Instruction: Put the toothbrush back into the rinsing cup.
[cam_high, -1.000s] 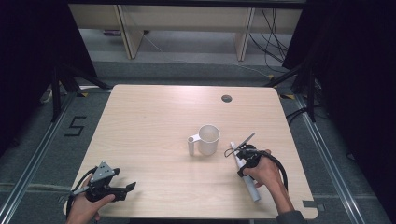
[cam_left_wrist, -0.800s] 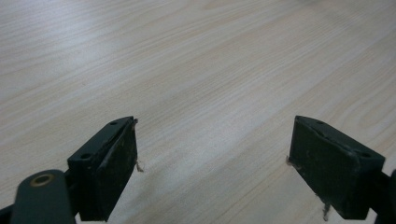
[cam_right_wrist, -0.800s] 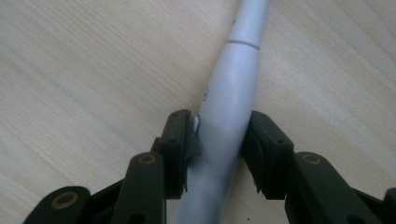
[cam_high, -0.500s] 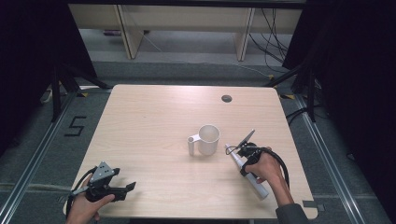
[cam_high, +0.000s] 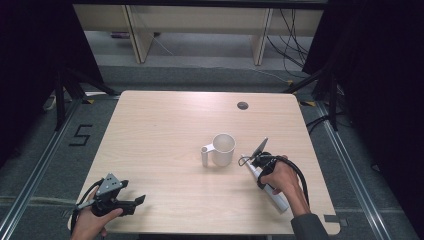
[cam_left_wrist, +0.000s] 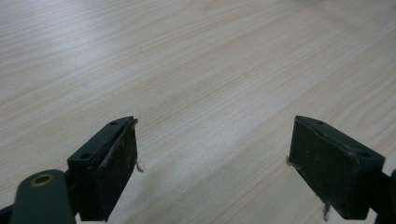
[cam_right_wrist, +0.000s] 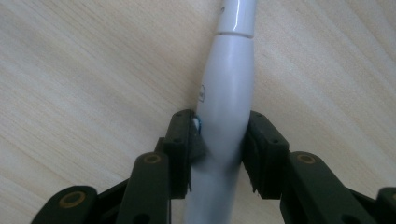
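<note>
We are looking down and forward from above the person's side of the table (cam_high: 165, 125), taking in its whole top with the mug (cam_high: 222, 149) near the middle and the floor beyond. In the left gripper view we are riding low and close over bare tabletop (cam_left_wrist: 196, 70), well toward the near left corner from the mug. In the right gripper view we are pressing in very near, facing down onto the wood just right of the mug. All three are sharing that tabletop.

Lab: black curtains (cam_high: 30, 60), floor rails (cam_high: 30, 170)
</note>
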